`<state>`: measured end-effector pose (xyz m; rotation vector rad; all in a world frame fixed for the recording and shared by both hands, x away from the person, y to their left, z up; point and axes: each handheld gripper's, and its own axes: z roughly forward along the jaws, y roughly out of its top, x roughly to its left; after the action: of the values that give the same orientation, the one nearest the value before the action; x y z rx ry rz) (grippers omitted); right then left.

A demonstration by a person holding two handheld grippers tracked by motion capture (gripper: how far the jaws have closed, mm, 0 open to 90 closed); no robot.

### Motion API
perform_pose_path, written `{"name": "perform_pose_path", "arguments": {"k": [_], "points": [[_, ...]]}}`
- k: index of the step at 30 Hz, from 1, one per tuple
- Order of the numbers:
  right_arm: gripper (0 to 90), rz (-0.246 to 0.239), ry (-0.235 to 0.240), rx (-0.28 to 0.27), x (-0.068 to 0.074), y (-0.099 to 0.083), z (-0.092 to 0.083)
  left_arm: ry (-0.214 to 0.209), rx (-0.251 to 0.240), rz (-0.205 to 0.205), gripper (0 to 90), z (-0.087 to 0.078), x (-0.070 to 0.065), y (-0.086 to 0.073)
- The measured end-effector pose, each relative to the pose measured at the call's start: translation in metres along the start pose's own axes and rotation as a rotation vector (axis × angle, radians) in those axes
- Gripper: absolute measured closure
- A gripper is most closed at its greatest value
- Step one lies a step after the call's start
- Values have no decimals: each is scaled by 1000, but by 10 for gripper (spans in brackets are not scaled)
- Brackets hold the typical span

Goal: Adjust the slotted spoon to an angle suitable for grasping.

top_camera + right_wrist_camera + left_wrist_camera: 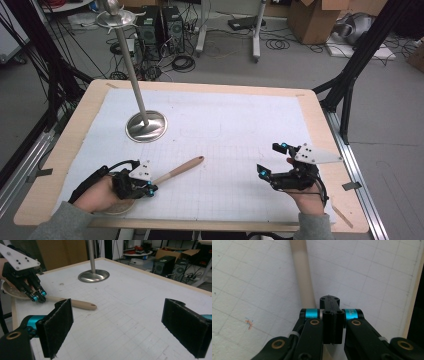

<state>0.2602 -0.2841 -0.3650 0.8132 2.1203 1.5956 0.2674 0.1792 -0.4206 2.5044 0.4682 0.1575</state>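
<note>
Left gripper (148, 189): jaws fully closed, pads pressed flat together w/ no gap, seen plainly in left gripper view (332, 315); nothing visibly pinched between the pads there. Tips sit over the handle of a wooden spoon (177, 170), near where handle meets bowl; handle runs away from the tips up the left gripper view (302, 277); contact w/ handle likely, actual grip cannot be told. In right gripper view the same gripper (38, 298) points down onto the spoon (75, 304), grey three-cornered plate on top, person's hand behind it. Spoon: pale wood, lying flat on white gridded mat (225, 135), bowl end under left hand at near-left edge of table, handle angled up-right toward mat centre, hanging hole at handle end. Right gripper (272, 160): jaws wide apart, two black padded fingers (56, 327) standing open w/ bare mat between them, holding and touching nothing; held above near-right part of mat, well apart from spoon. Metal stand (145, 125): round polished base on far-left part of mat, thin pole rising to small dish at top; near spoon's handle end but not touching. Table (70, 150): light wood border round mat. Beyond: cables, PC towers, cardboard boxes on floor.
</note>
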Motion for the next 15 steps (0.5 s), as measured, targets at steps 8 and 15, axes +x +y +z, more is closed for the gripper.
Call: {"name": "perform_pose_path", "arguments": {"k": [8, 15], "points": [[94, -5, -2, 9, 0, 0, 2, 20, -87, -36, 895, -7, 1, 1], [95, -7, 1, 11, 1, 0, 3, 109, -136, -106, 895, -5, 11, 9]]}}
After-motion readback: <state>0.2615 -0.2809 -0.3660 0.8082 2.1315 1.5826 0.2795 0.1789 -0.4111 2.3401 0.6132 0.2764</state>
